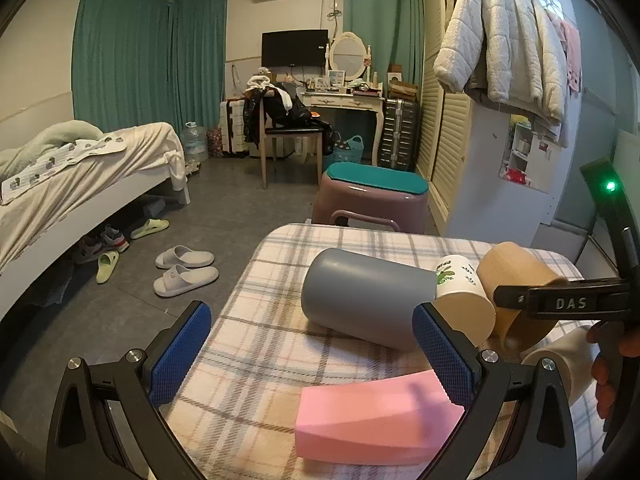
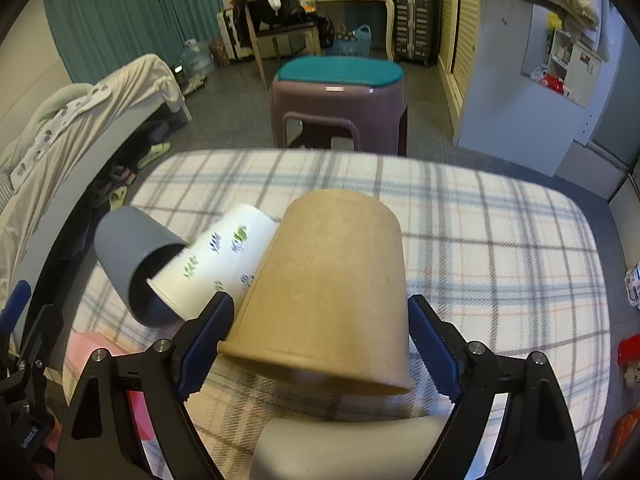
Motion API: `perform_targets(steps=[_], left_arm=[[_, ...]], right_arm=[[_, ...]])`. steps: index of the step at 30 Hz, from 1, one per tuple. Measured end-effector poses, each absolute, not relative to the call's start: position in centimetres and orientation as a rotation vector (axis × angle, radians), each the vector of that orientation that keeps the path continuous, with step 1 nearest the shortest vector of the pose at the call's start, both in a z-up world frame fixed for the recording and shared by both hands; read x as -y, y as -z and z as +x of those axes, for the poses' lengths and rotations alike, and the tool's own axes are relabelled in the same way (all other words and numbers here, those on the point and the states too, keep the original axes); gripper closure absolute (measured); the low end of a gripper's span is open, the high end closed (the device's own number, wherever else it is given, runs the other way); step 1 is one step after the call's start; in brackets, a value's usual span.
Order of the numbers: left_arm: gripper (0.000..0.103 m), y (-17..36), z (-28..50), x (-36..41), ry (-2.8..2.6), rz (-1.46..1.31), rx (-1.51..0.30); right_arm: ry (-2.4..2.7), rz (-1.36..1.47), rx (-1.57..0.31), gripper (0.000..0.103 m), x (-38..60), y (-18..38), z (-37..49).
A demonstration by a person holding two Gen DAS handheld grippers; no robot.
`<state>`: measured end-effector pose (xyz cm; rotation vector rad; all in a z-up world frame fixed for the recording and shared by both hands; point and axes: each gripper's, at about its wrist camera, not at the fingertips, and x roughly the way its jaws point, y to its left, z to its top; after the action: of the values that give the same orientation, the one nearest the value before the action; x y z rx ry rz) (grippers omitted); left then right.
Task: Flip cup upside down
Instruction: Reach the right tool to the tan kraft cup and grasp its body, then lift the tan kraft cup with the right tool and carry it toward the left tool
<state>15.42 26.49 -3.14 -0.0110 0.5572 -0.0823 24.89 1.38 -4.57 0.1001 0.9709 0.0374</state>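
A brown paper cup [image 2: 332, 284] is held bottom-up and tilted just above the plaid table [image 2: 500, 248], rim toward the camera. My right gripper [image 2: 320, 344] is shut on it, blue pads against both sides. The cup also shows in the left wrist view [image 1: 516, 276], with the right gripper [image 1: 560, 304] on it. A white cup with leaf prints [image 2: 220, 256] lies on its side, its rim inside a grey cup [image 2: 132, 256] that also lies on its side. My left gripper [image 1: 312, 356] is open and empty, with the grey cup [image 1: 360, 300] ahead.
A pink sponge block [image 1: 376, 420] lies on the table between my left fingers. A pale grey cup [image 2: 344, 448] lies under my right gripper. A purple stool with a teal top [image 2: 340, 92] stands beyond the table's far edge. A bed [image 1: 80, 176] stands at left.
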Motion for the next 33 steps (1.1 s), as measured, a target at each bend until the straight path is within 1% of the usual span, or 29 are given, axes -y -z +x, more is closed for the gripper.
perform_targets(steps=[3, 8, 11, 15, 20, 24, 33], left_arm=[[0.0, 2.8, 15.0, -26.5, 0.078, -0.014, -0.553], [0.0, 1.7, 13.9, -26.5, 0.081, -0.009, -0.529], [0.0, 1.0, 13.1, -26.7, 0.078, -0.013, -0.51], [0.0, 0.1, 11.3, -27.1, 0.054, -0.005, -0.483], [0.0, 0.1, 9.6, -27.8, 0.037, -0.003, -0.484], [0.0, 0.8, 7.9, -28.6, 0.036, 0.006, -0.49], [0.0, 2.9, 6.3, -30.5, 0.014, 0.013, -0.536]], right_arm=[[-0.051, 0.097, -0.922, 0.017, -1.5, 3.4, 24.2], [-0.064, 0.063, -0.814, 0.017, -2.5, -0.1, 21.6], [-0.084, 0.052, -0.776, 0.017, -3.3, -2.0, 19.4], [-0.099, 0.05, -0.768, 0.017, -4.1, -2.9, 16.3], [-0.124, 0.023, -0.792, 0.017, -6.3, -1.7, 11.9], [-0.14, 0.024, -0.821, 0.017, -7.5, 0.7, 9.4], [-0.15, -0.012, -0.889, 0.017, -10.1, 4.5, 8.2]])
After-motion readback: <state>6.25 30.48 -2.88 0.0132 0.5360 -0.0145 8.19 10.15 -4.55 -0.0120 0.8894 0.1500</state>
